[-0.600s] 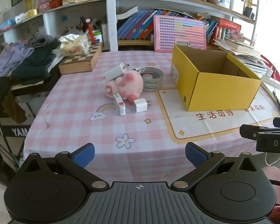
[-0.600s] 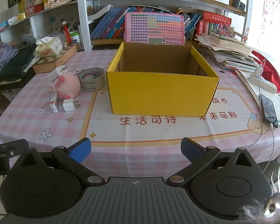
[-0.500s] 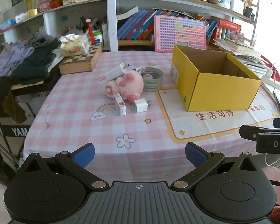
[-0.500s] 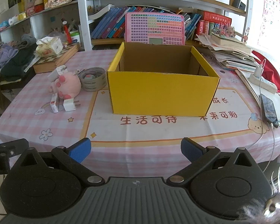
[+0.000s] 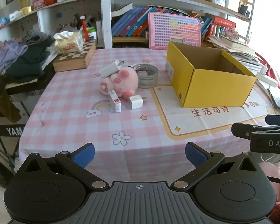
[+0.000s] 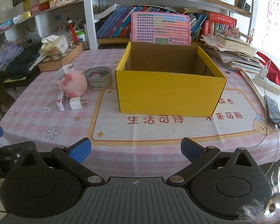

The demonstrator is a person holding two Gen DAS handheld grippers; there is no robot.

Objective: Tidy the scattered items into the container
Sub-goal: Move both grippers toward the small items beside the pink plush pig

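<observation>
An open yellow cardboard box point(image 5: 212, 85) point(image 6: 168, 91) stands on the pink checked tablecloth; what shows of its inside looks empty. Left of it lie a pink plush toy point(image 5: 121, 83) point(image 6: 74, 85), a grey tape roll point(image 5: 147, 77) point(image 6: 99, 78), a white charger point(image 5: 110, 69) point(image 6: 63, 71) resting on the plush, a white plug cube point(image 5: 136, 101) point(image 6: 75, 103) and a small white-and-red adapter point(image 5: 115, 103) point(image 6: 60, 102). My left gripper point(image 5: 139, 155) is open and empty at the table's near edge. My right gripper point(image 6: 136, 149) is open and empty, in front of the box.
A wooden chessboard box point(image 5: 74, 59) with a tissue pack point(image 5: 69, 43) sits at the back left beside a clothes pile point(image 5: 18, 59). A bookshelf and a pink keyboard toy point(image 5: 173, 31) stand behind. A phone point(image 6: 273, 111), cable and paper stacks point(image 6: 237, 56) lie at right.
</observation>
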